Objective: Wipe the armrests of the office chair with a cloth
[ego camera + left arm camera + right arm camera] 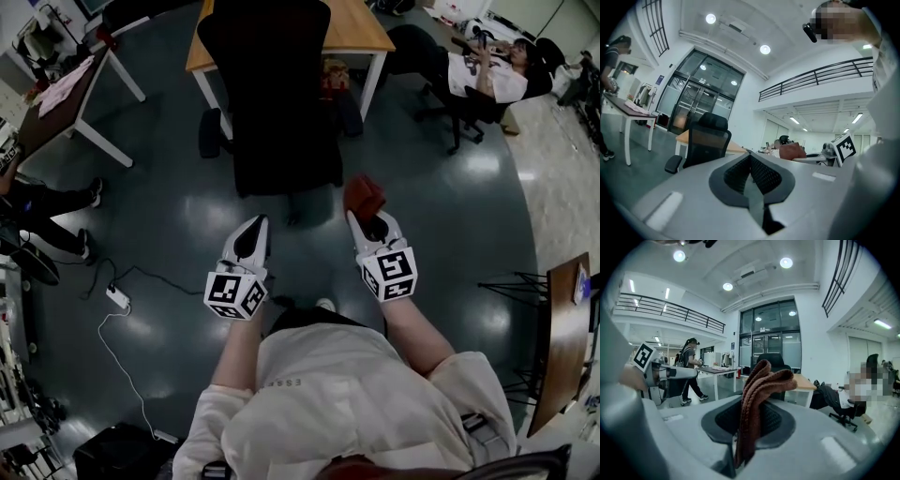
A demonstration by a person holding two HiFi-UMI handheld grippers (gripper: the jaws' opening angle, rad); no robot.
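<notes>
The black office chair (272, 94) stands ahead of me on the dark floor, its back towards me, with an armrest on the left (210, 131) and one on the right (349, 114). My right gripper (367, 220) is shut on a reddish-brown cloth (364, 195), held up short of the chair's right side. In the right gripper view the folded cloth (759, 390) sticks up from between the jaws. My left gripper (255, 230) is shut with nothing in it, level with the right one. From the left gripper view the chair (708, 140) and its armrest (673, 163) are some way off.
A wooden desk (352, 28) stands just behind the chair. A person (487, 75) sits on another chair at the back right. A dark table (56, 94) is at the left, with a power strip (117, 297) and cable on the floor. A small table (562, 328) stands at the right.
</notes>
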